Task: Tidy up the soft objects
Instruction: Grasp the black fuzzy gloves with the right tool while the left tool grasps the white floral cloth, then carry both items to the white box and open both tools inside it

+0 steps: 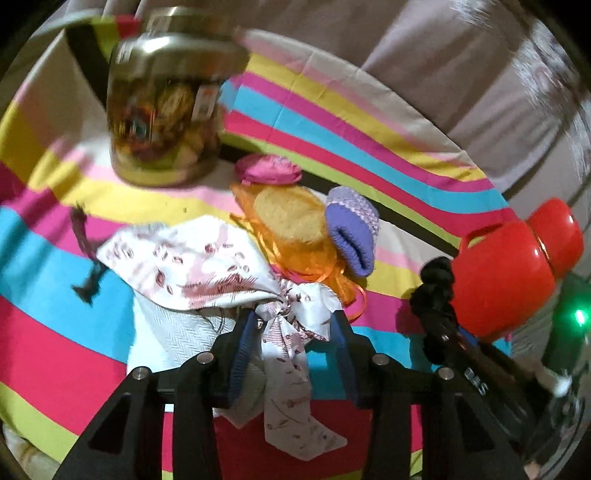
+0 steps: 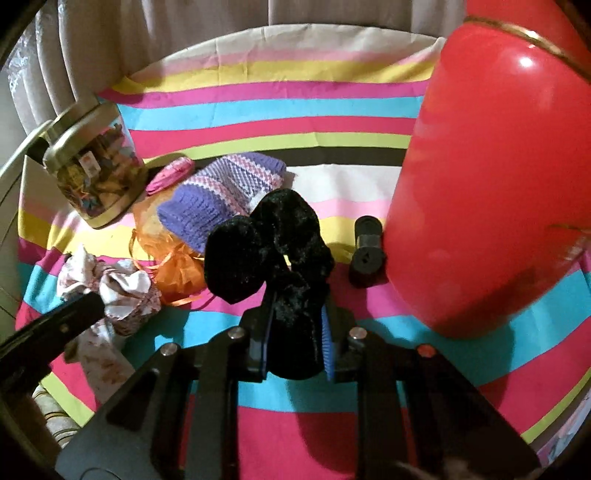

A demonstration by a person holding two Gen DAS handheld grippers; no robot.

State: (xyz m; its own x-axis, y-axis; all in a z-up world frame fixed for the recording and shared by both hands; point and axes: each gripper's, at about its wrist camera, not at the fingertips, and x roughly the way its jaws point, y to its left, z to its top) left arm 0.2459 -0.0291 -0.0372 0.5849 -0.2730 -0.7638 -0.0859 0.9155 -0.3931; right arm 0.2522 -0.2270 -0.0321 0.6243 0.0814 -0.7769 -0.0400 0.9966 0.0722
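Observation:
My left gripper [image 1: 293, 325] points down at a white scarf with a maroon print [image 1: 192, 266]. The scarf's bunched knot fills the gap between the blue pads, which press on it, and a tail hangs below. In the right wrist view one left finger [image 2: 74, 314] meets that crumpled scarf [image 2: 122, 291]. My right gripper [image 2: 295, 332] is shut on a black velvet scrunchie [image 2: 280, 243], which is lifted above the striped cloth. Beyond lie a purple knitted piece [image 2: 221, 192], an orange gauze bag [image 2: 173, 269] and a small pink item [image 2: 170, 173].
A glass jar with a gold lid [image 2: 92, 166] stands at the left. A big red container [image 2: 498, 166] fills the right side, with a small black cylinder [image 2: 365, 251] beside it. The striped tablecloth [image 2: 295, 110] ends at a pale curtain [image 2: 147, 29] behind.

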